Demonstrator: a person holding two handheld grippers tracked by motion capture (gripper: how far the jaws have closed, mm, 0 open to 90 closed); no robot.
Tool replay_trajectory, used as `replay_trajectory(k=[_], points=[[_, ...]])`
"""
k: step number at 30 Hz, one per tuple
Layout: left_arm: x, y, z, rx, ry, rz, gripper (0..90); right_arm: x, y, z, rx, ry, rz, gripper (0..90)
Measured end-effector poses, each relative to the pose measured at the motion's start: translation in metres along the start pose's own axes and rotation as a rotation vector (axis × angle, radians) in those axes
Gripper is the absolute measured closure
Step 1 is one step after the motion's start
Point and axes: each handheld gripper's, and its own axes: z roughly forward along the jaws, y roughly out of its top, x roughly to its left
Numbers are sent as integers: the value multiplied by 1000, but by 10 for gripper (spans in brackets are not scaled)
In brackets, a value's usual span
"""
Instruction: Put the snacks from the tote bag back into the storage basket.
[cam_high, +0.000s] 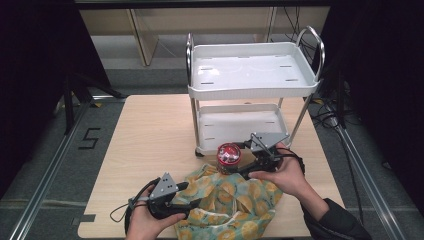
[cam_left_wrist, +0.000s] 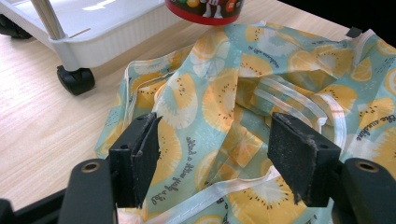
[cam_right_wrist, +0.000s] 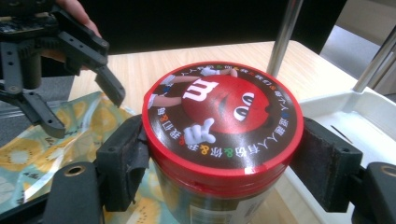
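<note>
Jar (cam_right_wrist: 222, 140) is out of the bag (cam_high: 230, 202) and held upright by the right claw (cam_right_wrist: 223, 158), jaws pressed on either side just under the red lid; placing it on the cart (cam_high: 252, 70) probably remains. Jar sits between bag and the cart's lower tray. Left claw (cam_left_wrist: 219, 154) gapes wide over the bag, gripping nothing.

A candy jar (cam_right_wrist: 219, 135) with a red lid stands upright, its lid printed with a red cartoon face, a white letter m and a ring of coloured characters. It sits at the far edge of a crumpled bag (cam_left_wrist: 243, 107), pale green with orange citrus slices and white trim, which lies spread on the worktop (cam_high: 150, 135). Whether the jar's base rests on the cloth is hard to tell.
</note>
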Motion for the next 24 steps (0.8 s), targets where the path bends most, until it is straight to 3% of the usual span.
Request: replay_trajectory(k=[10, 11, 13, 16, 24], points=[[1, 0, -1, -8, 8, 2, 334, -8, 0, 3, 10, -6, -1, 261], [-1, 0, -1, -7, 9, -23, 334, -9, 0, 4, 11, -8, -4, 261], [0, 0, -1, -4, 10, -27, 334, -10, 0, 4, 16, -9, -3, 261], [1, 1, -2, -4, 14, 0, 334, -11, 1, 6, 12, -14, 3, 261], [2, 1, -3, -2, 12, -3, 334, -14, 1, 8, 15, -27, -11, 261]])
